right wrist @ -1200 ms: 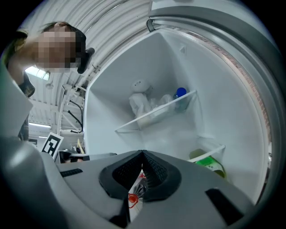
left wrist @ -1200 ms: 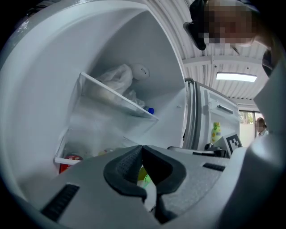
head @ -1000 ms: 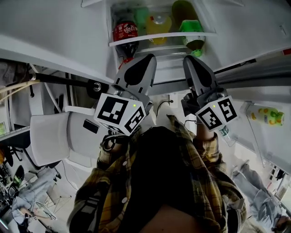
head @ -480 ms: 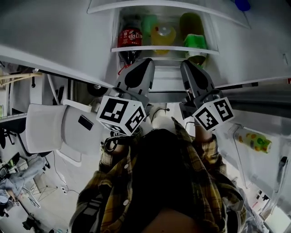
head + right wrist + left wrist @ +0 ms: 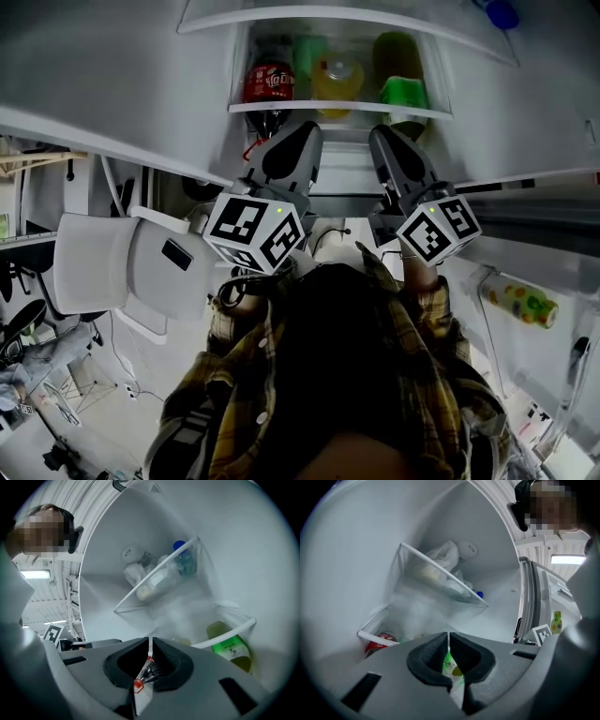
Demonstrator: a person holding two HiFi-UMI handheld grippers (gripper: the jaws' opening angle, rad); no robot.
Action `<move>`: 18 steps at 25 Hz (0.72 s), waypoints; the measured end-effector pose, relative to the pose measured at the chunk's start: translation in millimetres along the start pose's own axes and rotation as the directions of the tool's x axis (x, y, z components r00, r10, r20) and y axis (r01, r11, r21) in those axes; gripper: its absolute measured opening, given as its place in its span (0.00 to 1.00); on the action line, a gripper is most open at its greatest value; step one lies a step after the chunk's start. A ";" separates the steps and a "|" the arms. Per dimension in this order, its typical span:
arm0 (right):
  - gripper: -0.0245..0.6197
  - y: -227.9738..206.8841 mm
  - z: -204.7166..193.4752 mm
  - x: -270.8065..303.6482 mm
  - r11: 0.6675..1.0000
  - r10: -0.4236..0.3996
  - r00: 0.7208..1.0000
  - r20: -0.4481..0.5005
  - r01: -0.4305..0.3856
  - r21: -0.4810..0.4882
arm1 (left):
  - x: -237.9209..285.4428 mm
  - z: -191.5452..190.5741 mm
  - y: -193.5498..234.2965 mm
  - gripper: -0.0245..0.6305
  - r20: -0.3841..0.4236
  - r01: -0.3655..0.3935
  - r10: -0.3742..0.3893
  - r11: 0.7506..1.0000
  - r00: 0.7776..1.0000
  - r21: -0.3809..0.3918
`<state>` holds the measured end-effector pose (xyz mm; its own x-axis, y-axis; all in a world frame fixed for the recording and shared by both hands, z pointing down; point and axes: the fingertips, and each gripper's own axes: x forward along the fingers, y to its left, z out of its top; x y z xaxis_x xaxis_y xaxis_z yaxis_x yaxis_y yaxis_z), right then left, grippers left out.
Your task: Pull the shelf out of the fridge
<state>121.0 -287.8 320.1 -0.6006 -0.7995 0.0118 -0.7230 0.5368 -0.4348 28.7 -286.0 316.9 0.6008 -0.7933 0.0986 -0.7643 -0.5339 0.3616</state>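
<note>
Jaws of the left gripper (image 5: 448, 638) and of the right gripper (image 5: 150, 643) are closed together, showing only a thin white slit between the pads; no clamped thing can be made out. Both tips sit just below the front edge of the shelf (image 5: 337, 106) in the open fridge (image 5: 351, 573). Behind that edge show a red cola bottle (image 5: 269, 82), a yellow bottle (image 5: 337, 75) and a green bottle (image 5: 403, 94).

At the top centre of the head view, three bottles block the shelf (image 5: 337, 106): cola bottle (image 5: 269, 82), yellow bottle (image 5: 339, 75) and green bottle (image 5: 401, 94). You have only narrow gaps between them. White panels (image 5: 112, 66) hem the opening on both sides.
</note>
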 end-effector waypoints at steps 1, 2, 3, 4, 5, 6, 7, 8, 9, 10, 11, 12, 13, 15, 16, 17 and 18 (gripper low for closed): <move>0.07 -1.7 -1.6 0.7 1.000 0.000 1.000 -0.003 0.000 0.010 | 0.3 -0.9 0.6 0.05 -0.004 -0.001 0.001 1.000 1.000 -0.002; 0.07 -3.3 -3.2 1.3 1.000 0.000 1.000 -0.007 0.000 0.020 | 0.9 -1.8 1.0 0.05 -0.008 -0.001 0.001 1.000 1.000 -0.004; 0.07 -4.5 -4.4 2.0 1.000 -0.003 1.000 -0.012 0.003 0.031 | 1.6 -2.8 1.1 0.06 -0.013 0.002 -0.002 1.000 1.000 -0.007; 0.08 -5.6 -5.5 2.7 0.999 -0.006 1.000 -0.019 0.007 0.039 | 2.5 -3.9 1.1 0.09 -0.017 0.005 -0.005 1.000 1.000 -0.013; 0.10 -6.5 -6.8 3.6 0.999 -0.006 1.000 -0.025 0.008 0.047 | 3.3 -5.1 1.3 0.13 -0.021 0.007 -0.007 1.000 1.000 -0.019; 0.14 -7.4 -8.3 4.6 0.998 -0.004 1.000 -0.031 0.006 0.056 | 4.0 -6.3 1.7 0.16 -0.024 0.008 -0.009 1.000 1.000 -0.026; 0.16 -8.3 -9.7 5.6 0.998 -0.001 0.999 -0.035 0.004 0.066 | 4.6 -7.5 2.2 0.17 -0.028 0.009 -0.010 0.999 1.000 -0.032; 0.18 -9.3 -10.8 6.4 0.997 0.000 0.999 -0.038 0.003 0.074 | 5.4 -8.7 2.6 0.19 -0.032 0.009 -0.011 0.999 0.999 -0.038; 0.19 -10.5 -11.5 6.9 0.997 -0.002 0.999 -0.039 0.005 0.082 | 6.3 -10.0 3.1 0.21 -0.037 0.011 -0.013 0.999 0.999 -0.045; 0.21 -11.8 -11.9 7.4 0.996 -0.006 0.999 -0.039 0.009 0.090 | 7.3 -11.2 3.6 0.23 -0.042 0.013 -0.015 0.999 0.999 -0.052; 0.23 -13.1 -12.0 8.0 0.995 -0.010 0.999 -0.040 0.014 0.100 | 8.4 -12.3 4.2 0.25 -0.046 0.014 -0.017 0.998 0.999 -0.060; 0.24 -14.2 -12.4 8.4 0.994 -0.015 0.999 -0.042 0.019 0.112 | 9.1 -13.3 5.0 0.27 -0.050 0.015 -0.018 0.998 0.999 -0.068; 0.25 -15.4 -13.0 8.6 0.992 -0.018 0.999 -0.044 0.023 0.123 | 9.7 -14.4 5.8 0.28 -0.053 0.014 -0.018 0.997 0.998 -0.075; 0.26 -18.5 -14.5 8.6 0.989 -0.019 0.999 -0.042 0.025 0.148 | 10.7 -17.5 7.5 0.29 -0.057 0.012 -0.017 0.996 0.998 -0.092; 0.26 -20.3 -15.3 8.7 0.986 -0.019 0.999 -0.041 0.026 0.164 | 11.5 -19.8 8.7 0.29 -0.060 0.010 -0.017 0.995 0.998 -0.103; 0.27 -22.3 -16.5 8.8 0.984 -0.021 0.999 -0.043 0.028 0.178 | 12.4 -22.7 10.2 0.29 -0.065 0.008 -0.016 0.993 0.998 -0.115; 0.27 -24.3 -17.9 9.0 0.981 -0.024 0.999 -0.048 0.033 0.189 | 13.4 -26.0 11.9 0.29 -0.070 0.005 -0.015 0.992 0.997 -0.129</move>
<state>127.0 -303.2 346.9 -0.5986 -0.7984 0.0651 -0.6646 0.4496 -0.5967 33.7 -295.4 346.7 0.6268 -0.7630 0.1581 -0.7245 -0.4960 0.4787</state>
